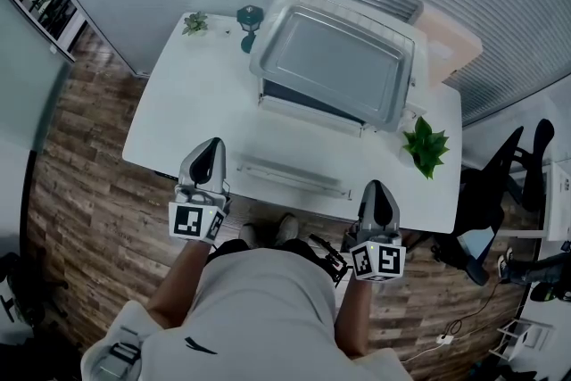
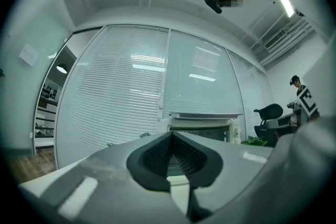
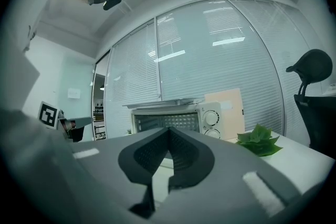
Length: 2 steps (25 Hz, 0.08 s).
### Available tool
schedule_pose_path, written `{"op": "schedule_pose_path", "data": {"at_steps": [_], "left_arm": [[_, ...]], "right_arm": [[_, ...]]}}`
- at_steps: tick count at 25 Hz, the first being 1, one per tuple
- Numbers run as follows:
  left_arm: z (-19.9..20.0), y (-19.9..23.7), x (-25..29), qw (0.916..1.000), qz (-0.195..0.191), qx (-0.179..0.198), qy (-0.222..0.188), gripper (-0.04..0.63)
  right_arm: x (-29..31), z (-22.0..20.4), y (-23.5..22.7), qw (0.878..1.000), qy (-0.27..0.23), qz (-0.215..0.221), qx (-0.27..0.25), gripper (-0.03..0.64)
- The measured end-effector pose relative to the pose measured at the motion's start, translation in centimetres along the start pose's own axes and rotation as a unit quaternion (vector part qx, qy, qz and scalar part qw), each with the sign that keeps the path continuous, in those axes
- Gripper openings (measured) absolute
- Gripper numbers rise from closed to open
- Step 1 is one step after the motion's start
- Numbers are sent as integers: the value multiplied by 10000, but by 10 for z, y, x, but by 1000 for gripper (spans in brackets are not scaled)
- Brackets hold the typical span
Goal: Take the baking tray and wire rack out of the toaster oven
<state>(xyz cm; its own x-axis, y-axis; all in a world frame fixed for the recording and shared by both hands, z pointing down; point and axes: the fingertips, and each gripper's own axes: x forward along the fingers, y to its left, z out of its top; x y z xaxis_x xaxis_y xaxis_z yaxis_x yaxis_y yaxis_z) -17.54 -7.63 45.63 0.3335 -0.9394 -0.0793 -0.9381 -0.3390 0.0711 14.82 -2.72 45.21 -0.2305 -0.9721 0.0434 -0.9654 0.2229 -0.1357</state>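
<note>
The baking tray (image 1: 335, 58) lay flat on top of the toaster oven (image 1: 303, 98), not inside it. Thin wires showed along the tray's far edge (image 1: 379, 18), and I took them for the wire rack under the tray, though I could not be sure. I judged that little or nothing was left to pull out. The oven door (image 1: 294, 177) hung open toward me, its handle bar on the near side of the oven, so the mouth stayed reachable. A leafy plant (image 1: 426, 147) stood just right of the oven, clear of the door's swing.

I held my left gripper (image 1: 212, 145) in front of the oven, well short of it and off to its left. Its jaws were pressed together with nothing between them. My right gripper (image 1: 378, 187) sat likewise in front and to the right, jaws also together and empty. Both pointed level at the oven, parked away from the door.
</note>
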Motion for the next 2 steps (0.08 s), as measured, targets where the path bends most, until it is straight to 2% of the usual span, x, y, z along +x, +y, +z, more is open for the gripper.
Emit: {"op": "schedule_pose_path", "data": {"at_steps": [2], "left_arm": [[0,0,0,10000,-8,-17,10,-2]], "right_arm": [[1,0,0,10000,7,6,27,-3]]}}
